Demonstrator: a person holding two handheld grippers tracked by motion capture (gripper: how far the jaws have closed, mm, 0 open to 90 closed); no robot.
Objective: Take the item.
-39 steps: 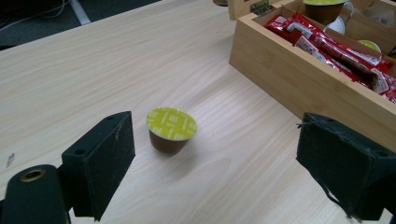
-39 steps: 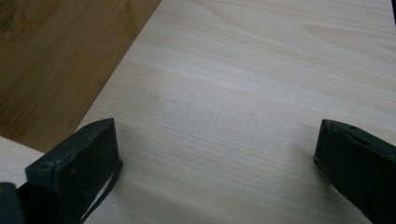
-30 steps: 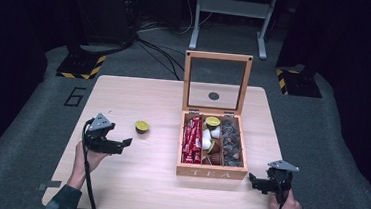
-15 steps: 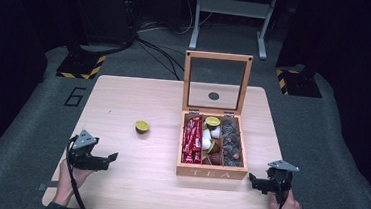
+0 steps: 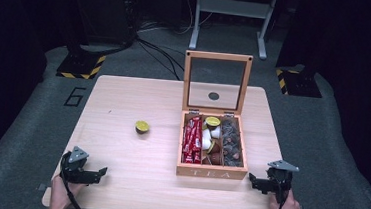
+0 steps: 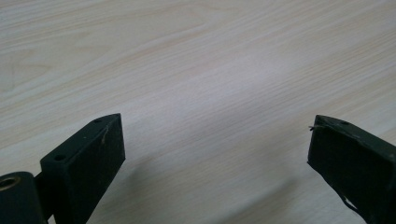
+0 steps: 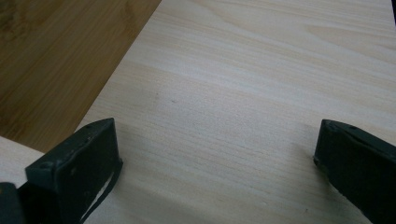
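Your left gripper (image 5: 99, 171) has just been opening its jaws, and they stand wide apart with nothing but bare wood between them; it sits low at the near left corner of the table (image 5: 139, 93). Your right gripper (image 5: 253, 180) is likewise spread and empty, parked by the near right corner just beside the front of the tea box (image 5: 211, 173). The yellow-topped capsule (image 5: 142, 126) stands alone on the table, well apart from both grippers and left of the box. The box's lid (image 5: 219, 57) stands upright so its compartments are reachable, sachets and capsules already sorted inside. Both grippers look parked at rest, off the working area.
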